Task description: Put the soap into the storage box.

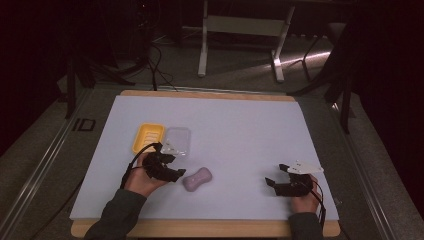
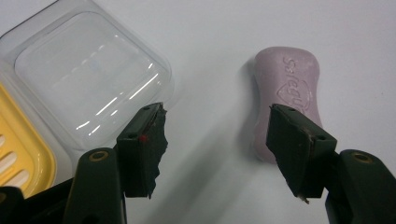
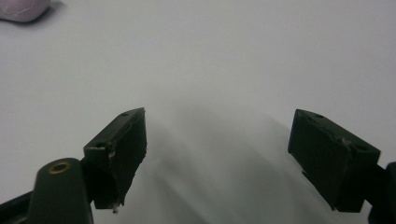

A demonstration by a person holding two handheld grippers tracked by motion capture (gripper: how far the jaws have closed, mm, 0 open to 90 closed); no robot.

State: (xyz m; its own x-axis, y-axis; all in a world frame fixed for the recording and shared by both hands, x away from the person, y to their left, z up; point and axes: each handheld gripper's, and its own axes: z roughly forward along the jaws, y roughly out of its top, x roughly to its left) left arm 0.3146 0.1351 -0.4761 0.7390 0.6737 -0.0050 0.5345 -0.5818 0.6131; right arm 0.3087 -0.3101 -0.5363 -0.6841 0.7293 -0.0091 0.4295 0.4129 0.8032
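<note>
We hold our left tongs (image 1: 176, 173) low over the counter (image 1: 240, 125) toward its near left corner, jaws apart with nothing between them. In the left gripper view the pink soap bar (image 2: 288, 95) lies flat on the counter just beyond the right-hand jaw, not gripped, and the clear plastic lid (image 2: 88, 77) sits beyond the other jaw, beside the yellow soap dish (image 2: 21, 154). From above, the soap bar (image 1: 197, 179) lies just beside our left tongs, nearer the front edge than the dish (image 1: 148, 137) and lid (image 1: 177, 140). Our right tongs (image 1: 275, 175) rest near the front right corner, jaws wide apart and empty
</note>
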